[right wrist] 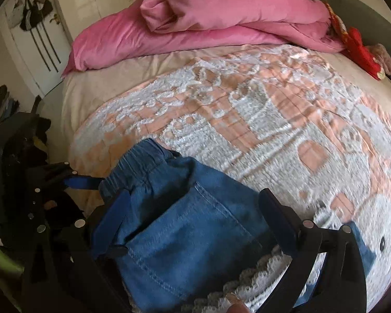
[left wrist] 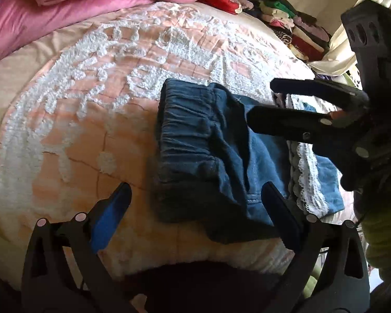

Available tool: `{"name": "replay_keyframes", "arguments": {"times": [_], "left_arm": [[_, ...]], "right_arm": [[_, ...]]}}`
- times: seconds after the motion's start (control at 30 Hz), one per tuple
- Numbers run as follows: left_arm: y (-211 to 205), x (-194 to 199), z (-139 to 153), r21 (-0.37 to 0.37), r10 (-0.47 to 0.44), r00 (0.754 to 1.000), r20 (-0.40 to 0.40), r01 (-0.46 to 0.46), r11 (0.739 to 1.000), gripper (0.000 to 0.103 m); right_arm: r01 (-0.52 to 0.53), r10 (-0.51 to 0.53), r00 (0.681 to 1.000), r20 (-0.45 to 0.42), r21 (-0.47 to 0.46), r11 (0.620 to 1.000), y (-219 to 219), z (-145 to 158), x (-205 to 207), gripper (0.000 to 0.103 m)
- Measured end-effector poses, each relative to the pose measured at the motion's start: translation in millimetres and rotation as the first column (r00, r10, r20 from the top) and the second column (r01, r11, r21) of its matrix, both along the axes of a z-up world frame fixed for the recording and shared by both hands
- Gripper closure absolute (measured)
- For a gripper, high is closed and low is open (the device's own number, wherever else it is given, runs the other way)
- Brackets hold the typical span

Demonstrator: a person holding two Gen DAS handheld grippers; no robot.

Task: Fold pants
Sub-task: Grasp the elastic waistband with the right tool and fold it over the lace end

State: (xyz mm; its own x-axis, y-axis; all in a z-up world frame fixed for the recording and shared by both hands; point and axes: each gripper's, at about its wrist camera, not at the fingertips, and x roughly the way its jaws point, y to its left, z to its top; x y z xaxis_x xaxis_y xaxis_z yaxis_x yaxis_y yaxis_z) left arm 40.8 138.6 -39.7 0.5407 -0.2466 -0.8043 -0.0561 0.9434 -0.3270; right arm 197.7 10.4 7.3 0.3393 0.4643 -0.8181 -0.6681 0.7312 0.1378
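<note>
Most of the folding looks finished: the blue denim pants [left wrist: 208, 156] lie on the bed as a compact, thick bundle, several layers deep, with the gathered elastic waistband [left wrist: 179, 130] on top at one end and a stitched seam showing on the upper panel. What may be left, judging from this, is a final squaring of the edges or moving the bundle aside; one lower corner in the left wrist view sticks out a little past the layers above it.

In the left wrist view the bundle's long axis runs from near the camera away up the bed, waistband on the left flank and facing the open bedspread. In the right wrist view the waistband [right wrist: 143, 161] points away and to the left.

Both tools are free of the cloth. The left gripper [left wrist: 195, 214] hovers at the near edge with its fingers spread wide, holding nothing. The right gripper [right wrist: 195, 224] has its fingers apart as well, straddling the pants from above without pinching them; in the left view it [left wrist: 260, 99] hangs over the far right corner.

Under the pants' right side sits a pale blue garment with white lace trim [left wrist: 307, 182]. Around them spreads the peach and white tufted bedspread [left wrist: 91, 91], a pink duvet [right wrist: 208, 20] heaped at the head, and a stack of folded clothes [left wrist: 294, 26] beyond the bed.
</note>
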Motion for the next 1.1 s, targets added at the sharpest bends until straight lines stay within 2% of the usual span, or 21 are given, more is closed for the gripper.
{"name": "replay_keyframes", "arguments": {"times": [0.1,0.17,0.2,0.3,0.47,0.7,0.77,0.8,0.83,0.87,0.93,1.0,1.1], "left_arm": [[4.7,3.2,-5.4,-0.055,0.004,1.000,-0.004,-0.004,0.998,0.030],[8.0,5.2,-10.6,-0.078,0.012,1.000,-0.014,-0.013,0.997,0.048],[8.8,5.4,-12.8,-0.096,0.008,1.000,-0.017,-0.010,0.995,0.050],[10.9,6.6,-16.1,-0.120,0.011,1.000,-0.024,-0.014,0.993,0.050],[10.0,6.4,-17.3,-0.110,0.007,1.000,-0.028,-0.010,0.994,0.050],[8.0,8.6,-18.7,-0.108,0.002,0.999,-0.037,-0.006,0.994,0.049],[7.8,9.0,-19.2,-0.111,0.004,0.999,-0.041,-0.008,0.994,0.049],[8.1,9.3,-19.5,-0.114,0.006,0.999,-0.043,-0.010,0.993,0.049],[8.8,9.6,-19.5,-0.118,0.007,0.999,-0.044,-0.012,0.993,0.049],[9.0,9.1,-19.4,-0.122,0.009,0.999,-0.044,-0.014,0.992,0.048],[9.7,7.1,-17.8,-0.127,0.011,0.999,-0.044,-0.016,0.992,0.043],[8.1,4.7,-15.0,-0.140,0.005,0.999,-0.042,-0.011,0.990,0.027],[0.9,2.2,-8.2,-0.149,-0.011,1.000,-0.028,0.006,0.989,0.025]], "right_arm": [[-0.027,0.027,1.000,-0.009,-0.007,1.000,8.3,-2.8,5.8,0.005],[-0.040,0.040,0.999,-0.021,-0.011,0.999,13.5,-5.7,9.8,0.005],[-0.055,0.054,0.998,-0.036,-0.006,0.998,17.3,-7.8,12.5,0.005],[-0.093,0.092,0.994,-0.066,-0.001,0.996,28.0,-13.3,17.9,0.005],[-0.135,0.133,0.984,-0.114,-0.006,0.991,43.8,-25.0,27.8,0.005],[-0.198,0.206,0.958,-0.202,0.057,0.979,59.7,-44.6,37.2,0.005],[-0.217,0.231,0.945,-0.230,0.087,0.972,61.6,-52.3,37.6,0.017],[-0.225,0.243,0.941,-0.234,0.099,0.969,61.7,-53.0,36.9,0.028],[-0.229,0.251,0.939,-0.233,0.121,0.966,60.6,-52.3,36.7,0.044],[-0.226,0.255,0.939,-0.233,0.145,0.963,58.1,-49.9,36.6,0.054],[-0.213,0.253,0.941,-0.226,0.189,0.959,49.3,-41.4,35.0,0.067],[-0.197,0.245,0.946,-0.213,0.222,0.955,37.8,-32.8,31.8,0.069],[-0.161,0.226,0.954,-0.197,0.298,0.941,14.2,-17.7,27.2,0.070]]}}
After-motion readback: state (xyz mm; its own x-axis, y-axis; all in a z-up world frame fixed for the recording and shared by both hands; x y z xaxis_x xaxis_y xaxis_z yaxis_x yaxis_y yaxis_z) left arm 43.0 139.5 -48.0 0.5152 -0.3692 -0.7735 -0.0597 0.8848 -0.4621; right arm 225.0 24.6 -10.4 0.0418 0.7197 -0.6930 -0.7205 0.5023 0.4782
